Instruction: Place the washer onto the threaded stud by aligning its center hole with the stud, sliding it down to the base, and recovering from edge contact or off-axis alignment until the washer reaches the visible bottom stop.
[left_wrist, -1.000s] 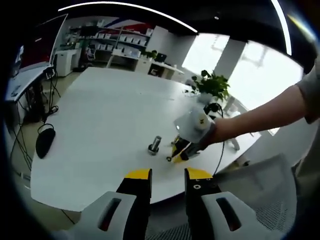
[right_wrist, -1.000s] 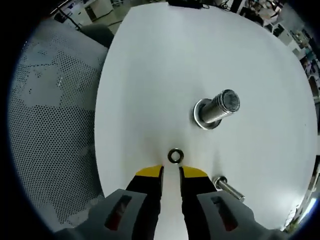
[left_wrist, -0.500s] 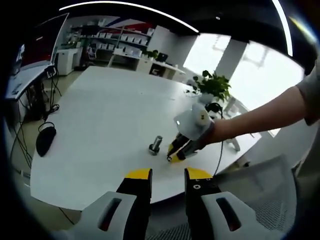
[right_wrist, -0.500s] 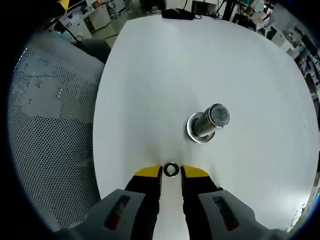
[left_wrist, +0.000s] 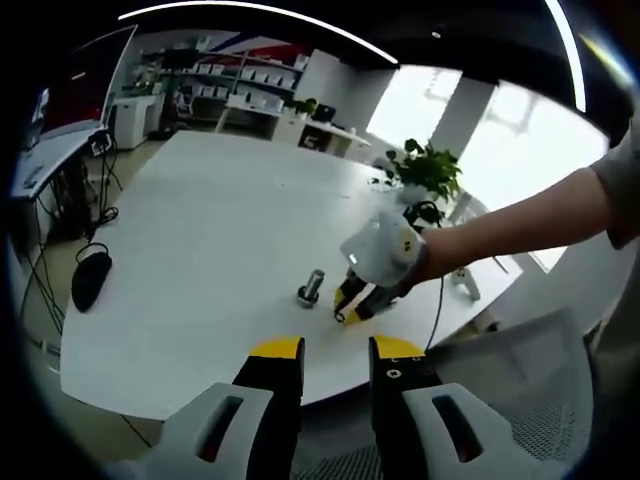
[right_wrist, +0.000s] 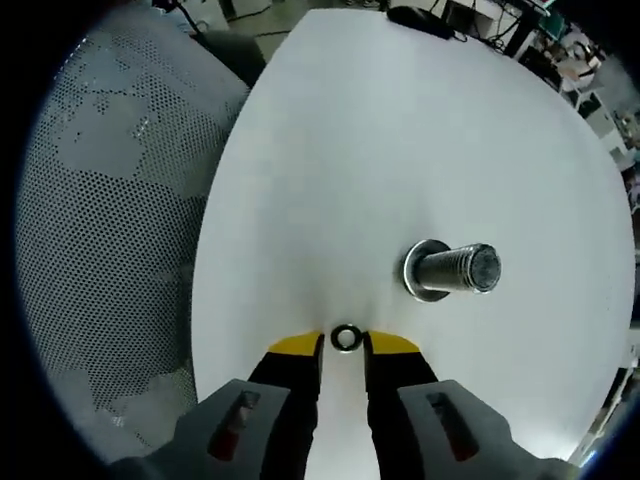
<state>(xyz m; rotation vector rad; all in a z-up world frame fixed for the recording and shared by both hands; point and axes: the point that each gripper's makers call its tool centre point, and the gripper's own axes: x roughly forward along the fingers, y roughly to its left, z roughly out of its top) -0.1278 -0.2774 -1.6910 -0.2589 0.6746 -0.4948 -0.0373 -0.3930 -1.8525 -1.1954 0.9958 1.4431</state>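
A small metal washer (right_wrist: 336, 339) sits between the yellow tips of my right gripper (right_wrist: 344, 342), which is shut on it just above the white table (right_wrist: 330, 150). The threaded stud (right_wrist: 455, 270) stands on its round base to the right of the tips, about a jaw's length away. In the left gripper view the stud (left_wrist: 311, 288) is small at mid-table, and the right gripper (left_wrist: 350, 305), held by a person's hand, is just right of it. My left gripper (left_wrist: 336, 350) hangs open off the table's near edge, with nothing between its fingers.
A black mouse (left_wrist: 90, 280) lies near the table's left edge with cables below it. A potted plant (left_wrist: 430, 170) stands at the far side. A grey mesh chair (right_wrist: 110, 200) is beside the table edge close to the right gripper.
The right gripper view has shifted: the stud now lies further right and lower, while the washer stays between the tips. In the left gripper view the right gripper has edged slightly towards the stud.
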